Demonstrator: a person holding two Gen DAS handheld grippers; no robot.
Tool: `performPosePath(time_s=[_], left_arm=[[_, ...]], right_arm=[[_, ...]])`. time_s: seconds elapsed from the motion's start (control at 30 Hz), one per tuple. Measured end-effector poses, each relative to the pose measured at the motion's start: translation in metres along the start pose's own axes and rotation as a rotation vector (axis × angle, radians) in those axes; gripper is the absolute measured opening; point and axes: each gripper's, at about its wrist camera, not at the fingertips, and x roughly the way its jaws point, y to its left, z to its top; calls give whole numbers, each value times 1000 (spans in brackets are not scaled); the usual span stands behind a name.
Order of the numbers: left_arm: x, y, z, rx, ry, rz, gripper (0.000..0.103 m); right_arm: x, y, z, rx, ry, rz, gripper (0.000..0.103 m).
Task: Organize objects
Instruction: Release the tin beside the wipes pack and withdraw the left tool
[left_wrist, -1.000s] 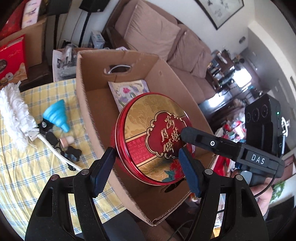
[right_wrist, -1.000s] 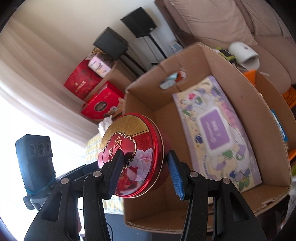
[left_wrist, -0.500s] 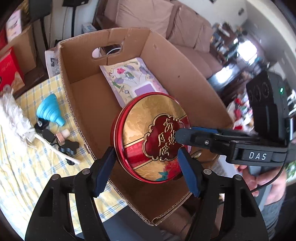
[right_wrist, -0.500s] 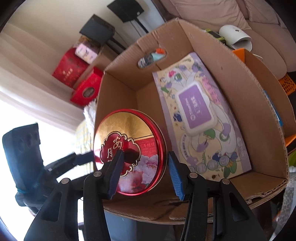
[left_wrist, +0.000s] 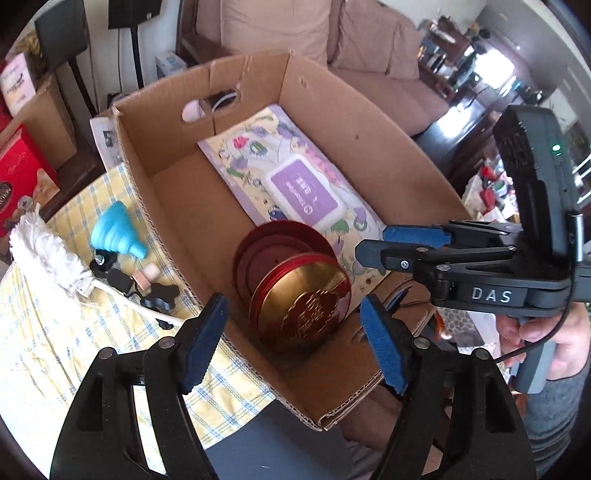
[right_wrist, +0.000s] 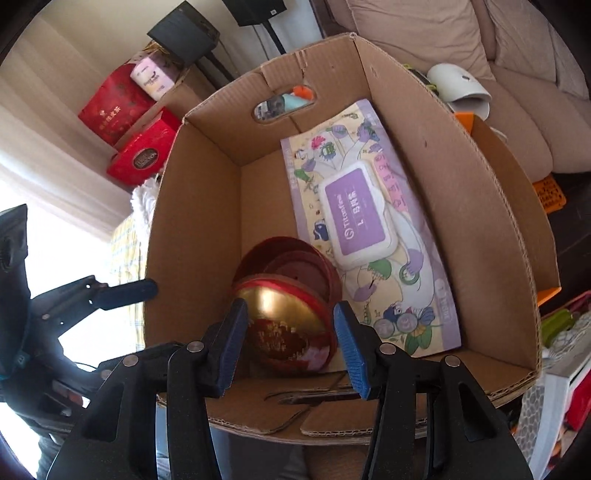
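Tin (left_wrist: 301, 295) sits tilted in box (left_wrist: 369, 122); both grippers, left (left_wrist: 295, 338) widening, right (right_wrist: 288, 345) apart, hold nothing. Lid could slide off.

Home living room, beige sofa (left_wrist: 295, 40), cluttered shelves (left_wrist: 465, 55)

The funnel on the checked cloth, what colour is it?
Light blue. The funnel shows best in the left wrist view, beside the cardboard box.

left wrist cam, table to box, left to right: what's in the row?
White duster → blue funnel → cardboard box's left wall → red-gold tin → floral wipes pack → right tool.
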Motion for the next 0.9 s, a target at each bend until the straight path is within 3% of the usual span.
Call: performPosePath(time_s=[0.2, 0.4, 0.63, 0.77, 0.9], left_arm=[[-15, 18, 2, -41, -61, -56, 73], [-36, 46, -6, -88, -141, -44, 84], [-56, 83, -20, -144, -185, 23, 91], [-67, 108, -34, -186, -224, 49, 101], [-76, 138, -50, -244, -241, 80, 101]], right_arm=[[1, 8, 7, -22, -9, 5, 51], [0, 26, 9, -69, -40, 5, 52], [-3, 68, 13, -171, -98, -5, 69], [0, 96, 17, -231, -118, 4, 81], [5, 124, 16, -291, -132, 29, 81]])
